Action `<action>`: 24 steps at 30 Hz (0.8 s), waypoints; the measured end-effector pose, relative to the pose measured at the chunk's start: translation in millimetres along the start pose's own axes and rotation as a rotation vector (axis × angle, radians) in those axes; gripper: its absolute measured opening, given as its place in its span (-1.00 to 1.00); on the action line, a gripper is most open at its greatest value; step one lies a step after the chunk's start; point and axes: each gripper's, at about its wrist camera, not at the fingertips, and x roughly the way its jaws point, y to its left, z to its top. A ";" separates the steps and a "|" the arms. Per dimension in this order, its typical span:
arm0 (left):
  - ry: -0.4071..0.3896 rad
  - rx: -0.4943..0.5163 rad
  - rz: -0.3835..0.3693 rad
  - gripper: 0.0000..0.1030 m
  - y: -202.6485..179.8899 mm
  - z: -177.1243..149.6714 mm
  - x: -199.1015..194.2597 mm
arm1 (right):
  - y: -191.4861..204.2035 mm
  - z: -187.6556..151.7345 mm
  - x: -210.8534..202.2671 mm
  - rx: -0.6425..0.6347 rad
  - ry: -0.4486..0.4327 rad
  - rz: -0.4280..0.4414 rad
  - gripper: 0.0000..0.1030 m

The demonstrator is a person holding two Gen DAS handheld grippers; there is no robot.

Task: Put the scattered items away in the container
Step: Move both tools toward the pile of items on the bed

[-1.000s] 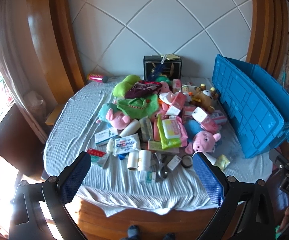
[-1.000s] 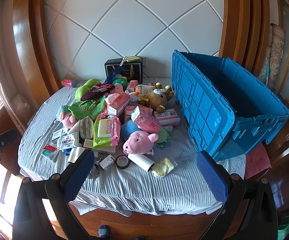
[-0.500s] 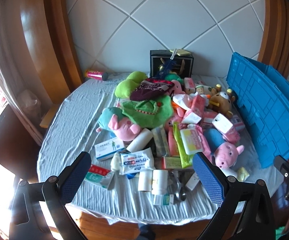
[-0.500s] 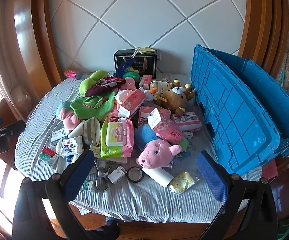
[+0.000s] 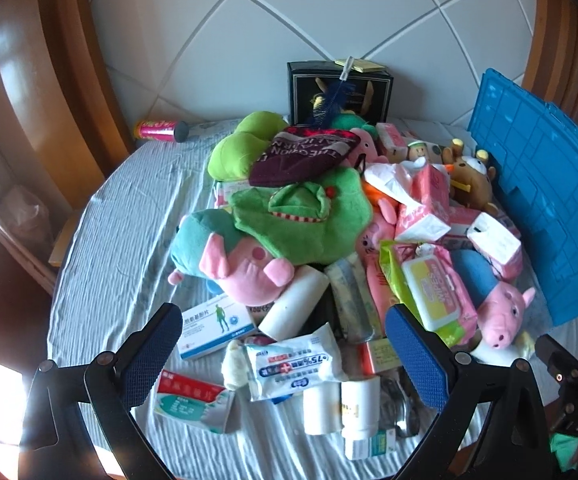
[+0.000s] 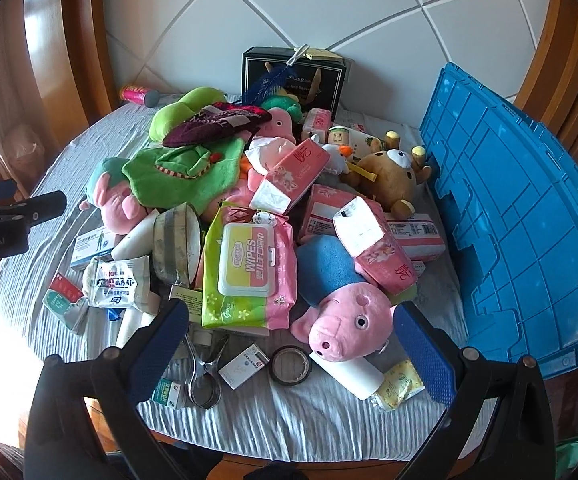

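Here both claws hang spread wide and empty over the near edge of the bench [image 6: 329,412]. The left claw [image 5: 285,356] has the white alcohol-wipes pack [image 5: 295,362] between its fingers, toward 12 o'clock. The right claw [image 6: 291,346] has the pink pig plush [image 6: 345,322] at about 1 o'clock. The blue container [image 6: 525,216] stands at the right claw's 2 o'clock, beside the pile.
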 end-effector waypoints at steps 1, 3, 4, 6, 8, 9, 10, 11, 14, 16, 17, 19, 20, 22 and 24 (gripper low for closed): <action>-0.006 0.004 -0.014 1.00 -1.1 0.8 4.4 | 0.2 1.0 4.1 0.001 0.005 0.001 1.00; -0.018 0.017 -0.044 1.00 -5.5 2.9 13.2 | -0.6 1.8 10.8 0.007 0.012 0.004 1.00; -0.012 0.017 -0.060 1.00 -7.3 3.9 19.2 | -1.8 2.1 14.5 0.008 0.015 0.005 1.00; 0.032 0.022 -0.078 1.00 -12.4 5.8 34.8 | -4.9 4.1 22.9 0.008 0.022 0.008 1.00; 0.071 0.034 -0.079 1.00 -18.8 6.5 50.7 | -9.9 4.6 29.8 0.007 0.025 0.013 1.00; 0.081 0.031 -0.079 1.00 -22.0 6.4 57.6 | -12.4 4.9 33.2 0.006 0.028 0.014 1.00; 0.093 0.027 -0.072 1.00 -25.5 6.5 65.3 | -16.0 5.0 36.3 0.006 0.031 0.014 1.00; 0.109 0.022 -0.067 1.00 -28.7 6.1 73.8 | -20.1 5.0 38.8 0.009 0.032 0.016 1.00; 0.148 0.003 -0.064 1.00 -40.4 5.5 98.5 | -32.7 4.0 44.3 0.010 0.036 0.014 1.00; 0.172 -0.004 -0.072 1.00 -49.7 3.9 113.9 | -41.7 3.3 46.5 0.010 0.041 0.012 1.00; 0.184 -0.003 -0.074 1.00 -54.8 2.7 121.3 | -46.4 3.3 47.1 0.009 0.041 0.010 1.00; 0.213 0.007 -0.078 1.00 -65.9 -0.6 137.5 | -55.4 3.5 48.9 0.005 0.041 0.003 1.00; 0.224 0.005 -0.077 1.00 -69.6 -2.4 145.0 | -60.2 3.5 50.6 0.006 0.042 0.000 1.00; 0.251 0.009 -0.048 0.99 -76.3 -6.4 160.0 | -70.1 4.7 57.3 0.013 0.049 -0.006 1.00; 0.266 0.005 -0.033 0.99 -79.9 -9.0 170.5 | -79.9 8.6 66.4 0.020 0.048 -0.016 1.00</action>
